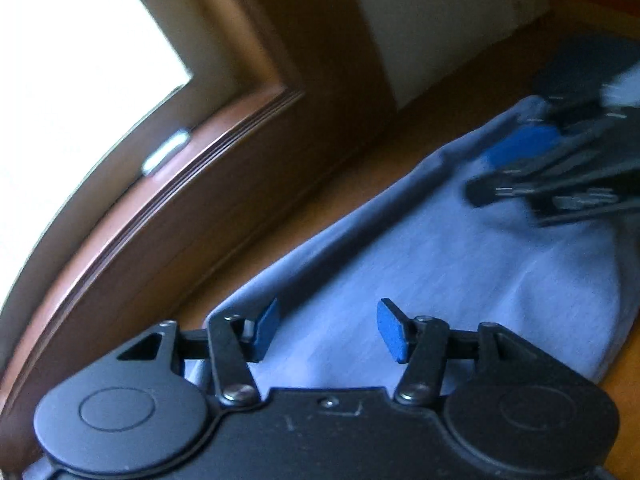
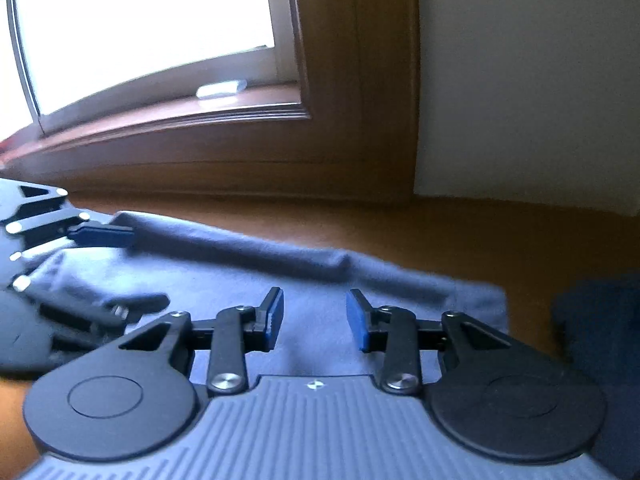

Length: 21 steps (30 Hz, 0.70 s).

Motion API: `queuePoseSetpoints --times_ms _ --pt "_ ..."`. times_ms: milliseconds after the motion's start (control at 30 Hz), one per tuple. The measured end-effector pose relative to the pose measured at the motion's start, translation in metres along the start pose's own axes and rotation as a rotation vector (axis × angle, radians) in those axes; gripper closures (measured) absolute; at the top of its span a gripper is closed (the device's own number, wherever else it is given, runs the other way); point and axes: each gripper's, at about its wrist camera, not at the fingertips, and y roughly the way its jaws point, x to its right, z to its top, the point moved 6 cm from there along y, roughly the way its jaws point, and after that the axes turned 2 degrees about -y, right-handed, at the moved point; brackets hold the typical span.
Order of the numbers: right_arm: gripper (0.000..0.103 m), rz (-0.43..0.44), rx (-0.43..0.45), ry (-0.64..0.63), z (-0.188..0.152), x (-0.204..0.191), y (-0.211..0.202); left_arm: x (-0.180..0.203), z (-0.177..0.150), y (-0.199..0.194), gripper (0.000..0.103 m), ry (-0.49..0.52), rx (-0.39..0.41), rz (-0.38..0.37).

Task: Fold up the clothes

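Both grippers, left and right, gape over blue cloth on the desk; dark pile at 3 o'clock. Folding looks barely begun.

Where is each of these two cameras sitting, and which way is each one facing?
Left wrist: sits on the left gripper, looking along its open fingers over the blue cloth on the wooden table, toward the window; the right gripper shows at far right.
Right wrist: sits on the right gripper, open, over the same cloth, facing window and wall; the left gripper shows at left.
Shared: cloth, table, window, each other's gripper.
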Motion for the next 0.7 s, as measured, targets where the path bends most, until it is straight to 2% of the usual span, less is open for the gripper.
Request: queuePoseSetpoints --times_ms 67,167,233,367,500,600,700 --pt "0.066 -0.012 -0.004 -0.006 -0.009 -0.005 -0.005 -0.015 -0.012 -0.004 0.050 -0.029 -0.033 -0.013" --pt "0.065 -0.030 -0.011 -0.016 -0.023 -0.013 -0.014 -0.011 -0.029 -0.013 0.049 -0.052 -0.073 -0.076" --pt "0.065 -0.042 -0.015 -0.022 -0.032 -0.019 -0.019 -0.009 -0.031 -0.027 0.049 -0.060 -0.060 -0.044" --pt "0.065 -0.062 -0.032 -0.049 -0.046 -0.023 -0.031 0.007 -0.038 -0.042 0.049 -0.071 -0.080 -0.040" --pt "0.065 -0.066 -0.050 -0.043 -0.057 -0.012 -0.047 0.029 -0.049 -0.062 0.049 -0.085 -0.085 -0.105" --pt "0.063 -0.078 -0.054 -0.058 -0.069 -0.005 -0.061 0.063 -0.063 -0.094 0.049 -0.067 -0.062 -0.102" --pt "0.061 -0.081 -0.043 -0.052 -0.076 -0.001 -0.068 0.067 -0.073 -0.121 0.048 -0.056 -0.049 -0.064"
